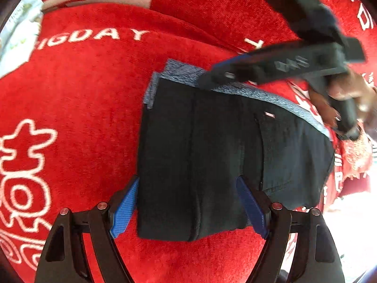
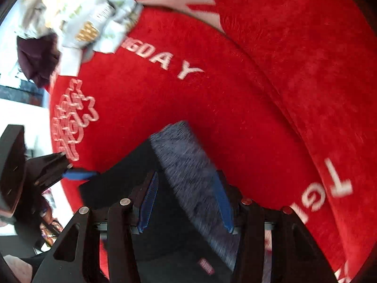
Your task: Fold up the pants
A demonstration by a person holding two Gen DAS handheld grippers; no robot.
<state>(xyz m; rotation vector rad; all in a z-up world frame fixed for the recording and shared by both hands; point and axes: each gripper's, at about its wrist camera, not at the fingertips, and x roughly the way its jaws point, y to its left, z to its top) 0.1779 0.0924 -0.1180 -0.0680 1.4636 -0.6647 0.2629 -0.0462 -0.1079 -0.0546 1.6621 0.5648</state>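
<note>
White capitals ending in "GDAY" are printed on the red blanket [image 1: 89, 99], toward its far left; the leading letters are cut off and blurred. On the right, "TGI" can perhaps be read on the same fabric. A small red tag [image 2: 206, 266] on the pants [image 1: 212, 160] cannot be read.

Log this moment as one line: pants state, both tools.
pants: folded compact on red blanket, grey waistband exposed | left tool: open, straddling near edge | right tool: open over waistband
</note>
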